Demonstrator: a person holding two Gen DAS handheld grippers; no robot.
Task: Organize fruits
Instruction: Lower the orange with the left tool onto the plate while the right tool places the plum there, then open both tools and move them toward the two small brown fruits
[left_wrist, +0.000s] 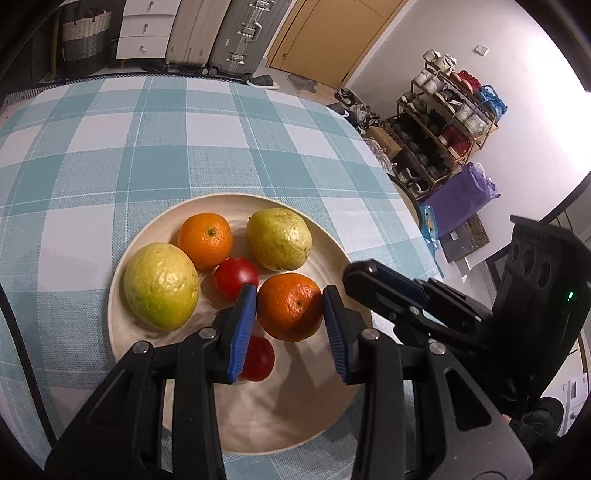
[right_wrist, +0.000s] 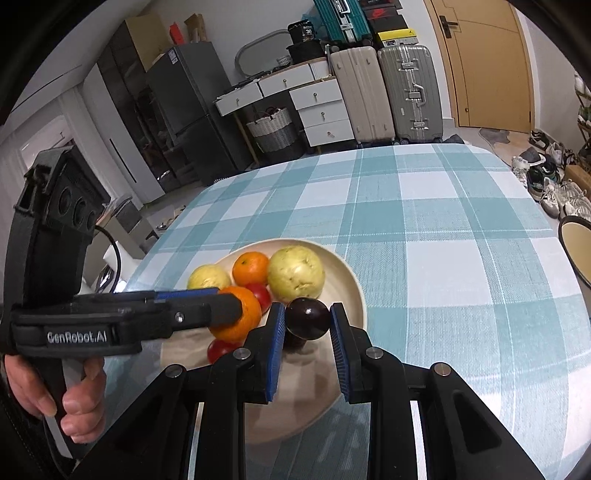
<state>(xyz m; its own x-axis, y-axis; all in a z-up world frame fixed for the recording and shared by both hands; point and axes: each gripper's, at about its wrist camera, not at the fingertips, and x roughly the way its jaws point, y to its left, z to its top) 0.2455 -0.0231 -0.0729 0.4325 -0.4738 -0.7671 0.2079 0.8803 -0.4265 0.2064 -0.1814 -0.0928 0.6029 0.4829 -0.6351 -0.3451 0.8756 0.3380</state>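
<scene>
Left claw (left_wrist: 289, 314) straddles the near orange (left_wrist: 290, 312) on the plate (left_wrist: 295, 406).

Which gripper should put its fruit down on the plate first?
Probably the right gripper: its dark plum hangs above bare plate. The left gripper brackets an orange crowded by a tomato.

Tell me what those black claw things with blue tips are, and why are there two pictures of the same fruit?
They are hand-held grabbers; a person squeezes a handle, and you can see a hand holding one. Each grabber carries a camera looking along its fingers, so each picture comes from one grabber. The left gripper has its blue pads on either side of an orange. The right gripper brackets a dark plum. I cannot tell whether either is squeezing. On the checked tablecloth sits a plate holding two guavas, another orange and two red fruits.
</scene>
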